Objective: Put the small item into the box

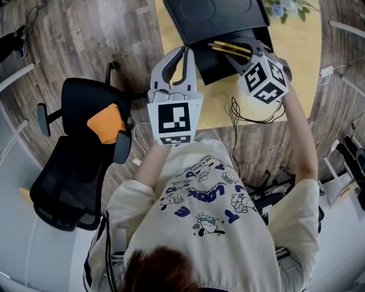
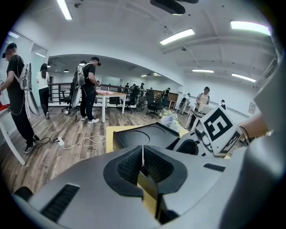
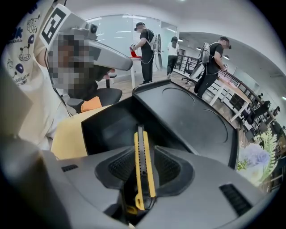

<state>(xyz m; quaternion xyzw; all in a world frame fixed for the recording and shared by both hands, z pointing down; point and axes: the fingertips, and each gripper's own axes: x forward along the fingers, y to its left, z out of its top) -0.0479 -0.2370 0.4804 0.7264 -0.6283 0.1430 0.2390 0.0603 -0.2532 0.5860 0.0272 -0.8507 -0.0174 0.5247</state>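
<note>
A yellow and black utility knife (image 3: 143, 170) stands between the pads of my right gripper (image 3: 144, 154). A dark gap shows on its left side, so the pads do not press on it. The knife (image 1: 231, 49) hangs over the open black box (image 1: 201, 64), whose lid (image 1: 211, 14) is folded back. The box's inside (image 3: 107, 129) lies just ahead of the jaws, with the lid (image 3: 192, 116) beyond it. My left gripper (image 1: 183, 54) hovers at the box's near left edge. Its pads (image 2: 134, 165) meet with nothing between them.
The box sits on a yellow table (image 1: 296, 51) with flowers (image 1: 285, 8) at its far end. Cables (image 1: 251, 114) hang off the table's near edge. A black office chair (image 1: 74, 165) with an orange cushion (image 1: 105, 122) stands to the left. People stand in the room behind.
</note>
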